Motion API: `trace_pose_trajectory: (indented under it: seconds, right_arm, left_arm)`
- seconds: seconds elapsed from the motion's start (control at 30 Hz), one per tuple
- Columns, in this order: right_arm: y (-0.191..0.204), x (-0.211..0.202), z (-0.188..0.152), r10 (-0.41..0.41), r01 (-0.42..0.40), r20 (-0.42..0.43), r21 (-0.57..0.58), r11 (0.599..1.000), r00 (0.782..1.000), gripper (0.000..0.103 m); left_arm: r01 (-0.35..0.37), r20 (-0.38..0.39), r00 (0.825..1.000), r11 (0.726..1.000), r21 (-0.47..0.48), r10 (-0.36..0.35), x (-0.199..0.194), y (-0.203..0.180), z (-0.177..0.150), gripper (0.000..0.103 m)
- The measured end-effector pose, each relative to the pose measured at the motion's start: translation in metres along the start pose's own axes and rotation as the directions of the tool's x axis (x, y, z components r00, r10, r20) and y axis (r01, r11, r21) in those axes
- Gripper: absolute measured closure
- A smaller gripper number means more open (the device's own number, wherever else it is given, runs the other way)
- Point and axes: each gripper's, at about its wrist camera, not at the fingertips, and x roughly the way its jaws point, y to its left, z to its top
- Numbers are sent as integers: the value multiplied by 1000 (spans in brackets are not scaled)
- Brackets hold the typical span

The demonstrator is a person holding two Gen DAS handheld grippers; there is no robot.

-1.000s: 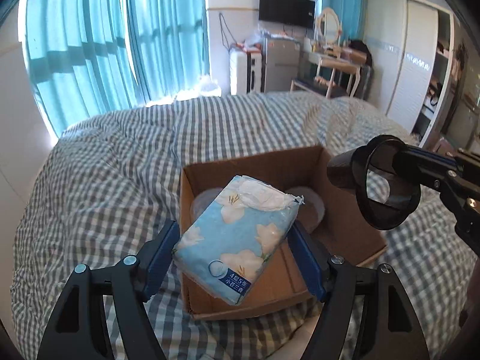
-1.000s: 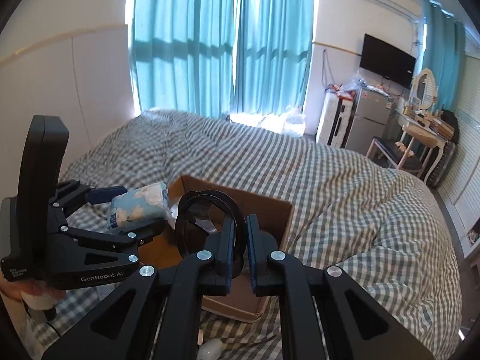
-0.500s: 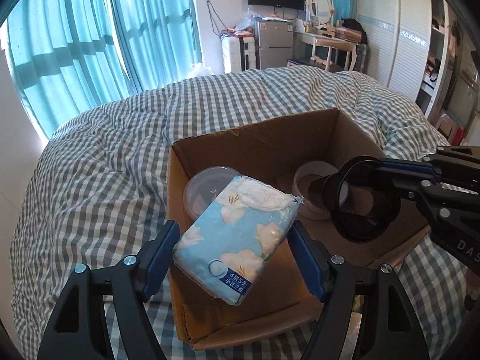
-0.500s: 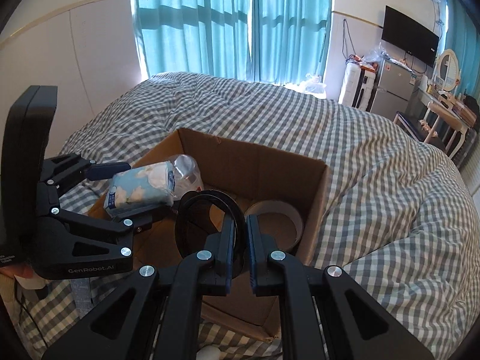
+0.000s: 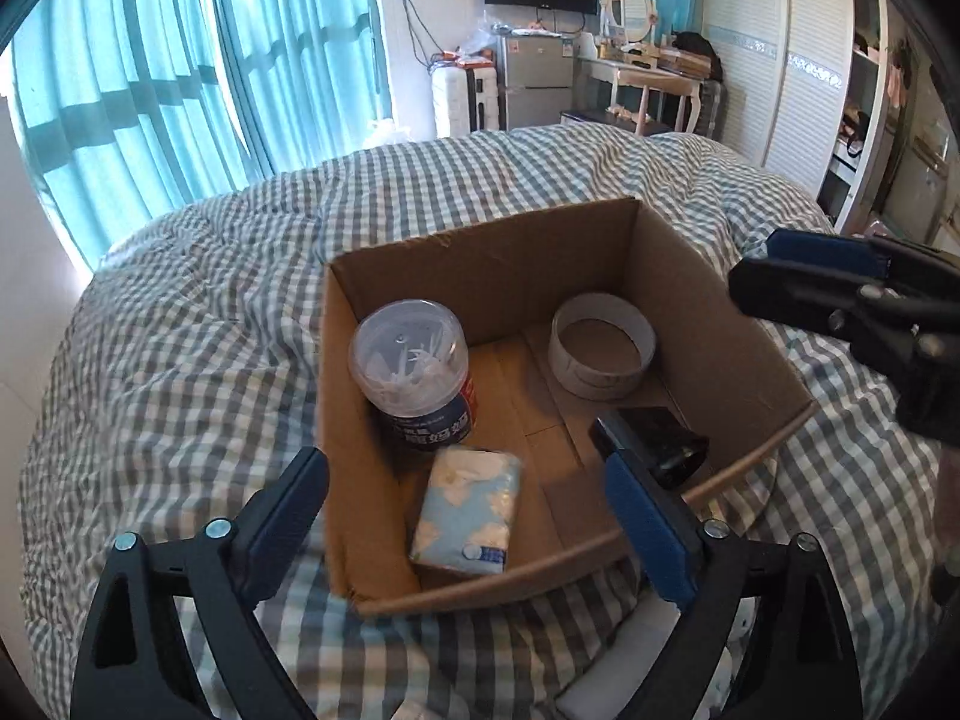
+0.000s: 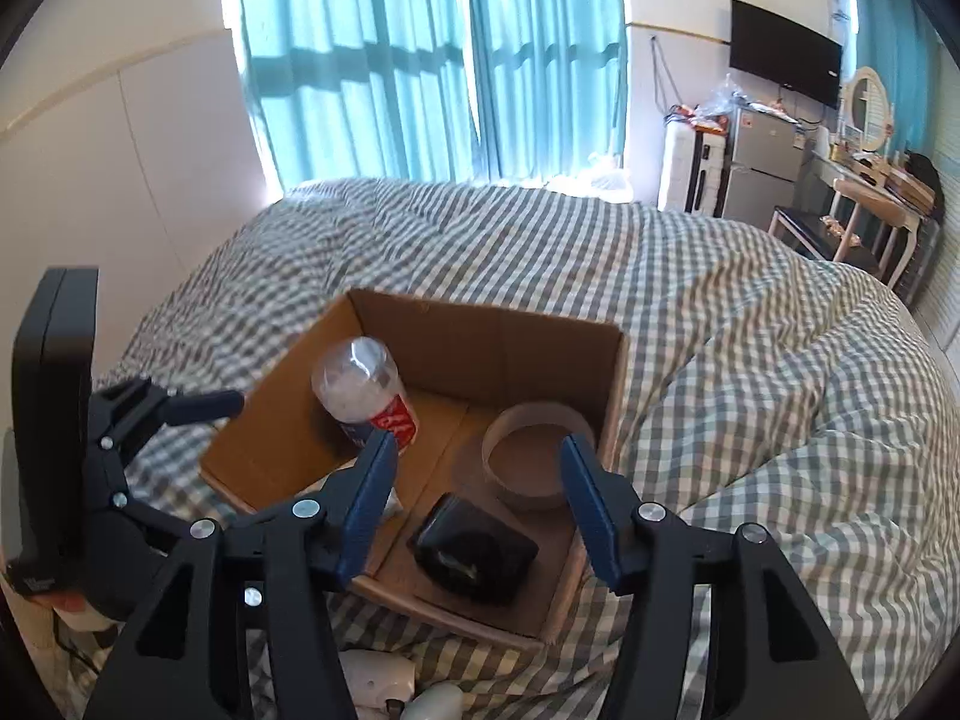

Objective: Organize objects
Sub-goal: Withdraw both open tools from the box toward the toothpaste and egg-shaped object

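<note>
**Cardboard box contents: handling notes**

Brown corrugated cardboard forms the open box (image 5: 708, 324) that is resting on the grey-and-white checked duvet (image 5: 198, 348). Four items are lying inside it. The soft blue floral tissue pack (image 5: 468, 510) is lying flat at the near wall, its long axis running from the near wall toward the far wall, its label end nearest the camera. It is judged light and compressible; it is best gripped across its short sides. The clear-lidded cylindrical plastic jar (image 5: 414, 372) is standing upright in the left corner, just beside the pack; it is judged rigid and smooth, so slipping is being treated as possible. The white tape ring (image 5: 603, 354) is lying flat toward the far right corner. The black glossy object (image 6: 471, 549) is lying near the right wall.

The left gripper (image 5: 468, 516) is being held spread wide and empty above the pack. The right gripper (image 6: 480, 501) is likewise parted, gripping nothing, above the black object.
</note>
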Motion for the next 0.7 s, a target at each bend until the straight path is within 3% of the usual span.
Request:
trace_pose_trajectory:
  seconds: [0.27,0.53,0.7]
  right_arm:
    - [16,-67,2,-32,34,99,-18,999,995,39]
    - [43,-132,-16,-56,67,205,-50,996,977,20]
    - [53,-159,-38,-56,69,248,-43,997,967,19]
  left_arm:
    - [-48,125,991,997,-60,55,-70,6,-1,4]
    - [-76,231,966,983,-168,114,-136,9,-4,0]
    - [-92,253,955,964,-250,157,-160,9,-18,0]
